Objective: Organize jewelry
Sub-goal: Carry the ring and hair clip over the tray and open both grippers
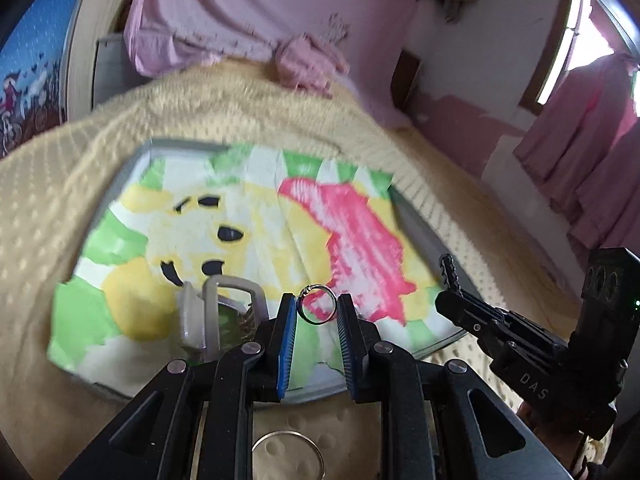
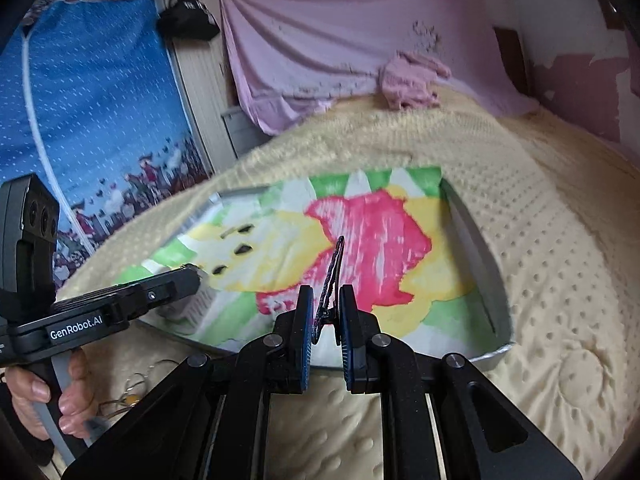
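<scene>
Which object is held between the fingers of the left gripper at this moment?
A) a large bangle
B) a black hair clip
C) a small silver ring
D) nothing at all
C: in the left wrist view a small silver ring sits between the blue pads of the left gripper, above the colorful tray; the black hair clip is in the right gripper instead.
</scene>
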`<state>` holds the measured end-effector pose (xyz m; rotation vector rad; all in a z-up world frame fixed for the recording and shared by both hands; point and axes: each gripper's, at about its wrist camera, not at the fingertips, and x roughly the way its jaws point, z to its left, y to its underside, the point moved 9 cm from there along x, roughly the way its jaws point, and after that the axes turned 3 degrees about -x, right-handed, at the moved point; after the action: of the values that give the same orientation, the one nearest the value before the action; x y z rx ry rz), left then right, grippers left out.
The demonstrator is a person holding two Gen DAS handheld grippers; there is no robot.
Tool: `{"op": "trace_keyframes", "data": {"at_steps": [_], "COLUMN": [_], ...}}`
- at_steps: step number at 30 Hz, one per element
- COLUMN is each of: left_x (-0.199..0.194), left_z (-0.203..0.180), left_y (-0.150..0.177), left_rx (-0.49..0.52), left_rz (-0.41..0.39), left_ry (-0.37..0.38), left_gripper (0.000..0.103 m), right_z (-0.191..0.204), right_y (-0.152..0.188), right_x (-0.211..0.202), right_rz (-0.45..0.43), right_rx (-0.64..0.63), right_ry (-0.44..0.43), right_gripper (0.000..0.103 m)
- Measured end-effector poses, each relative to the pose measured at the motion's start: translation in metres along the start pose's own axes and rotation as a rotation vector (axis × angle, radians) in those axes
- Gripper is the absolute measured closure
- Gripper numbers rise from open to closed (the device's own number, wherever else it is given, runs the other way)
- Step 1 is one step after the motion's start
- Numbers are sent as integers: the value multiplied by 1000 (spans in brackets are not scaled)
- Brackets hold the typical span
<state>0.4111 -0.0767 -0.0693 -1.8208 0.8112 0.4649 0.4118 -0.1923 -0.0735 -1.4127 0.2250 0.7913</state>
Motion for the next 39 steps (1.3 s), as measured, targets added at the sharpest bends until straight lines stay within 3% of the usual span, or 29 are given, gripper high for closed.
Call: {"op": "trace_keyframes", "data": {"at_steps": [3, 11, 17, 20, 23, 25, 26, 30, 39], "left_x": [13, 22, 22, 14, 3, -6, -14, -39, -107], "left_z": [2, -5, -2, -3, -4, -3, -3, -4, 4], "left_y": [4, 5, 9, 12, 14, 15, 15, 16, 29], "left_rx": [9, 83, 61, 54, 44, 42, 41, 44, 68], "left_rz": [61, 98, 111, 82, 43, 1, -37, -127, -341], "left_ry": [-15, -63, -54, -33, -17, -19, -17, -9, -56], "left_gripper": [83, 83, 83, 81, 67, 42, 38, 33, 1], "right_z": [-1, 4, 3, -2, -8, -10, -11, -10, 5], "right_y": [7, 24, 22, 20, 16, 13, 12, 10, 17], "right_x": [20, 48, 40, 25, 7, -7, -14, -40, -109], "right_rz": [67, 206, 190, 133, 59, 7, -16, -103, -287], "right_rx": [4, -34, -25, -13, 4, 21, 29, 37, 18], "right_ry": [2, 25, 11, 12, 24, 28, 29, 46, 74], "right_gripper": [92, 91, 90, 82, 68, 67, 64, 52, 16]}}
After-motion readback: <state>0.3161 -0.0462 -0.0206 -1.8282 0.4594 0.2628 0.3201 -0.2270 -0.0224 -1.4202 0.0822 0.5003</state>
